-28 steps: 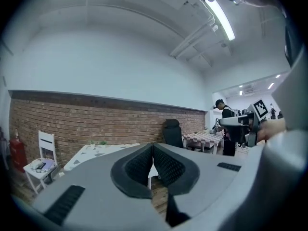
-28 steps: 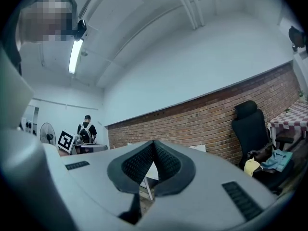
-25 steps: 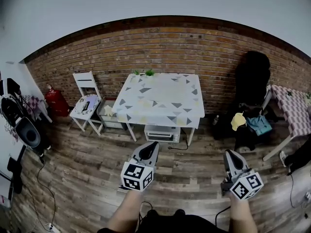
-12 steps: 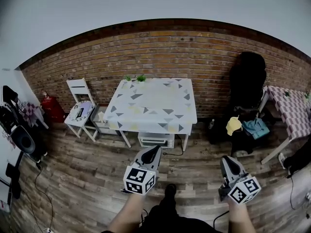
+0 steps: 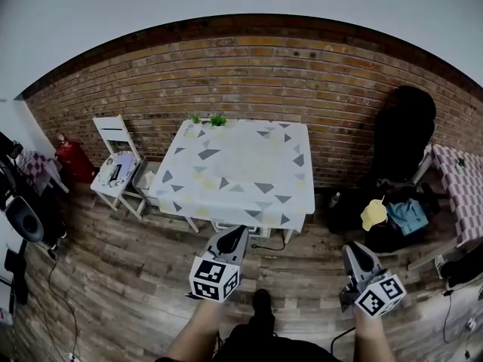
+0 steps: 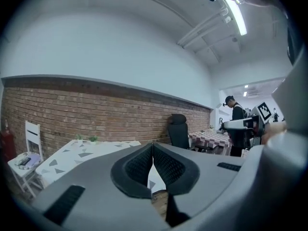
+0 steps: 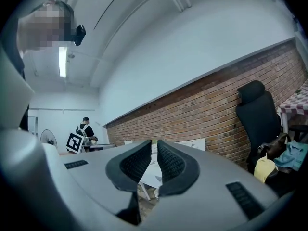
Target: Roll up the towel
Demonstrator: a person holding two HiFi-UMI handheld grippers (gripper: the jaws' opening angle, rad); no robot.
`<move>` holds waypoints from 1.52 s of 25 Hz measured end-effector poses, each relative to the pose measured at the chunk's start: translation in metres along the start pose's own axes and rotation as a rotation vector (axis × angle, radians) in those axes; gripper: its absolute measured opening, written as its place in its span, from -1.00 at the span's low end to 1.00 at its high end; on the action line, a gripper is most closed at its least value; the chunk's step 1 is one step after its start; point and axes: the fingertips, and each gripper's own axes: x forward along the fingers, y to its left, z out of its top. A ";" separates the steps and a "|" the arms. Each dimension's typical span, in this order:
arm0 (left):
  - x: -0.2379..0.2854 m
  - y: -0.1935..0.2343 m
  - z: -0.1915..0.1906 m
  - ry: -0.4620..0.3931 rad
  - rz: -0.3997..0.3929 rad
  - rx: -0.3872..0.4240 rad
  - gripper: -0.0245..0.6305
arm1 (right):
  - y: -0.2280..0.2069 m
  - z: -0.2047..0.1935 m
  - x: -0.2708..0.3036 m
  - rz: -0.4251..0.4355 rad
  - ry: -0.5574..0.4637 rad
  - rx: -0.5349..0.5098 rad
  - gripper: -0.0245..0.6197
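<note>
The towel cannot be singled out for certain. A paler patch [image 5: 253,149] in the middle of the counter [image 5: 219,196] may be it lying flat, but it blends into the white, triangle-patterned cover. If so, it sits on the far side of the counter's near edge from both grippers, well apart from them and roughly ahead of the gap between the two. The left gripper [image 5: 239,232] hangs over the wooden floor [image 5: 136,277] just short of that near edge, with its jaws together and nothing in them. The right gripper [image 5: 352,249] is further out to the side, past the counter's corner. Its jaws have just been opening and now stand a narrow slit apart, with only the distant counter leg showing through. The likely trouble is a pinch that takes the patterned cover along with the towel, since the two are so alike and lie flat on each other. That would drag the whole cover instead of starting a roll. A left gripper that arrives without parting its jaws would only shove the cloth into wrinkles. Both grippers also sit low and close to the counter's edge, so either could knock the rim on the way in.
</note>
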 end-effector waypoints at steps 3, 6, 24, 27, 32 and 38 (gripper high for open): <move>0.041 0.025 0.004 0.025 -0.007 0.003 -0.87 | -0.023 0.007 0.046 0.002 0.018 0.012 -0.80; 0.079 0.052 0.011 0.038 -0.014 0.004 -0.87 | -0.042 0.011 0.097 0.013 0.040 0.025 -0.80; 0.150 0.142 0.032 0.013 0.059 -0.040 -0.87 | -0.055 0.027 0.261 0.174 0.141 -0.014 -0.80; 0.164 0.149 0.032 0.029 0.094 -0.038 -0.87 | -0.064 0.027 0.286 0.227 0.151 -0.010 -0.80; 0.189 0.163 0.031 0.054 0.189 -0.050 -0.87 | -0.091 0.023 0.335 0.338 0.180 0.003 -0.80; 0.236 0.172 0.024 0.096 0.321 -0.104 -0.87 | -0.134 0.024 0.389 0.475 0.240 -0.045 -0.79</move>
